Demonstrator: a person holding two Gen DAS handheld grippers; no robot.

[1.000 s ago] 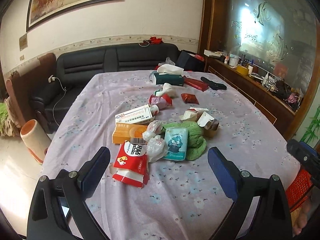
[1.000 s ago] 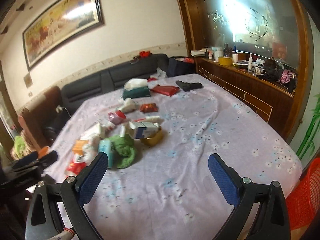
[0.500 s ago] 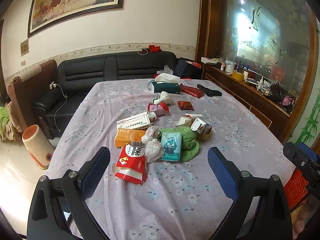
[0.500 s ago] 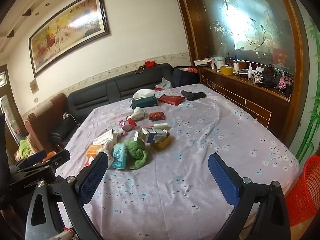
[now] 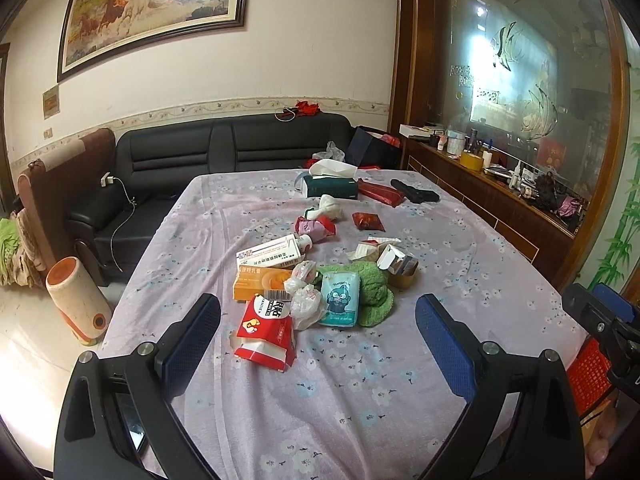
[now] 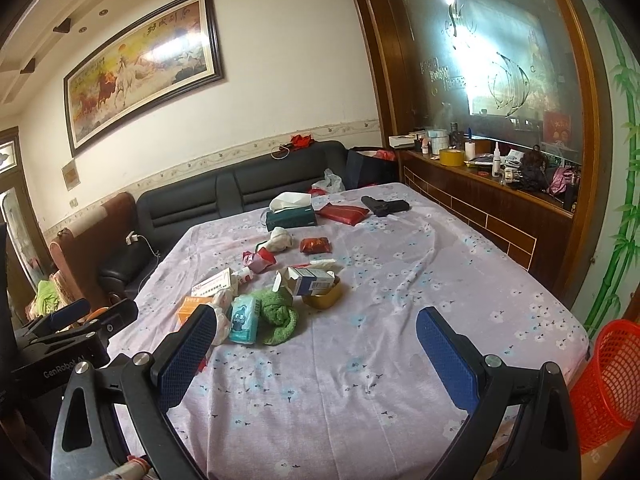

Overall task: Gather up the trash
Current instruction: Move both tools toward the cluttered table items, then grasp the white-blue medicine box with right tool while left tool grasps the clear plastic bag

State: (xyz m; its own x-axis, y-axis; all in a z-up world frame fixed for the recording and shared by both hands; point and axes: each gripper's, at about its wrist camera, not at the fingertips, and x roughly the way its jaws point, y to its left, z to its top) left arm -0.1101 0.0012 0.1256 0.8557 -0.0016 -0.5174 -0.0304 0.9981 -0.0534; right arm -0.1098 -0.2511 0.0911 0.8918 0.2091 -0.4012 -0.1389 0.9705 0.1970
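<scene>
Both cameras have pulled back and up, so the trash pile (image 5: 316, 280) sits smaller at frame centre. The left hand-held gripper (image 5: 318, 340) is spread, empty and nearer, with the red packet (image 5: 266, 330) straight ahead. The right hand-held gripper (image 6: 316, 354), also spread, hangs over bare bench (image 6: 440, 280); the red basket (image 6: 612, 376) stands lower right.

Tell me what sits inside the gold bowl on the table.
An opened white and blue carton lies tilted in the gold bowl, flaps up. Whatever lies beneath it in the bowl is covered.
</scene>
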